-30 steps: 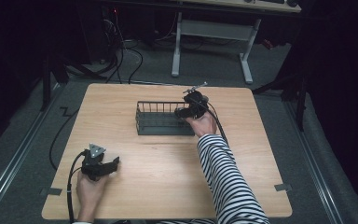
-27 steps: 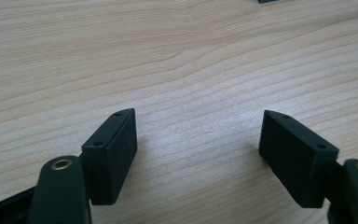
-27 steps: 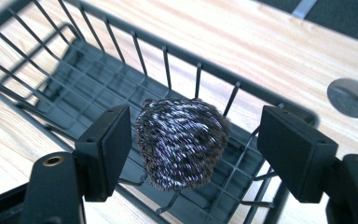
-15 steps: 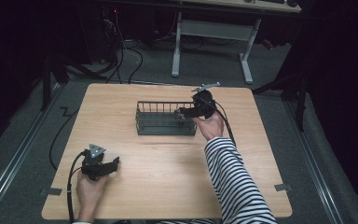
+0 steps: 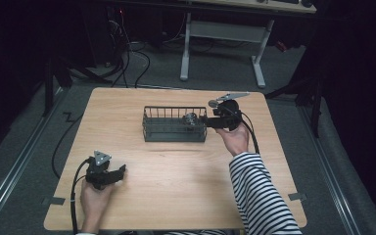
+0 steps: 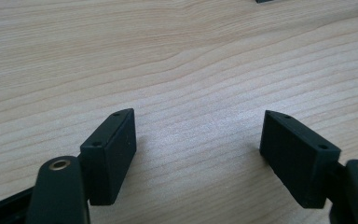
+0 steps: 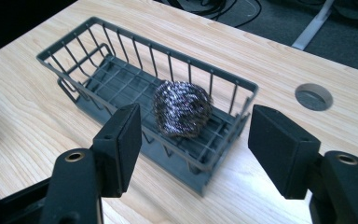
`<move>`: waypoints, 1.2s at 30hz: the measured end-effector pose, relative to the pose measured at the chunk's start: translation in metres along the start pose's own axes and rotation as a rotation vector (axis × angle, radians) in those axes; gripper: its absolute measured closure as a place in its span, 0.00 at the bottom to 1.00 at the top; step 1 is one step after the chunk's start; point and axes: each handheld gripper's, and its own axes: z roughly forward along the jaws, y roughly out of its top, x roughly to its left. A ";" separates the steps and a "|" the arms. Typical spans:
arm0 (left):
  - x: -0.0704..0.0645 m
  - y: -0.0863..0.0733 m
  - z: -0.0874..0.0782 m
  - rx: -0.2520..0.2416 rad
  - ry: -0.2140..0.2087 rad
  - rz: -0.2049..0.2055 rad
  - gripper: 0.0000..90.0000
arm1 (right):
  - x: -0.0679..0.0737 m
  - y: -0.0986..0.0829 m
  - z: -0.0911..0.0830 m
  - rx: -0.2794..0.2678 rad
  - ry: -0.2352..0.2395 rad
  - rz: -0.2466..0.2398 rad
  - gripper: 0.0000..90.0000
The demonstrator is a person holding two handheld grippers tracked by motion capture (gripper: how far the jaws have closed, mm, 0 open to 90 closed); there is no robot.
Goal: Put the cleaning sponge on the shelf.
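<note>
A grey wire basket (image 5: 149,128) (image 7: 98,70) stands at the middle of the wooden table. A steel-wool scourer (image 5: 191,119) (image 7: 182,108) lies in its right end. My right gripper (image 5: 206,121) (image 7: 193,140) hovers at the basket's right end, a little above the table, open with nothing between its jaws; the scourer sits just beyond them. My left gripper (image 5: 119,172) (image 6: 200,149) rests near the table's front left, open over bare wood, held by a hand.
The table (image 5: 176,181) has a round cable hole (image 7: 313,96) near the basket's far end. A white-legged desk (image 5: 223,29) and cables (image 5: 127,44) are on the floor beyond the table's far edge.
My right gripper has drawn back to the right, out of the basket, and its jaws now stand open with the scourer left in the basket. The left gripper has stayed put.
</note>
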 end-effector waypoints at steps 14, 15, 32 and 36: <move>0.000 0.000 0.000 -0.002 -0.001 -0.003 0.31 | -0.013 -0.028 -0.035 -0.045 -0.009 0.020 0.41; 0.000 0.000 0.000 0.000 -0.002 -0.002 0.31 | -0.015 -0.031 -0.038 -0.053 -0.003 0.027 0.41; 0.000 0.000 0.000 -0.001 -0.002 -0.002 0.31 | -0.017 -0.063 -0.081 -0.115 -0.006 0.048 0.41; 0.000 0.000 0.000 -0.001 -0.002 -0.002 0.31 | -0.016 -0.071 -0.089 -0.123 -0.020 0.045 0.41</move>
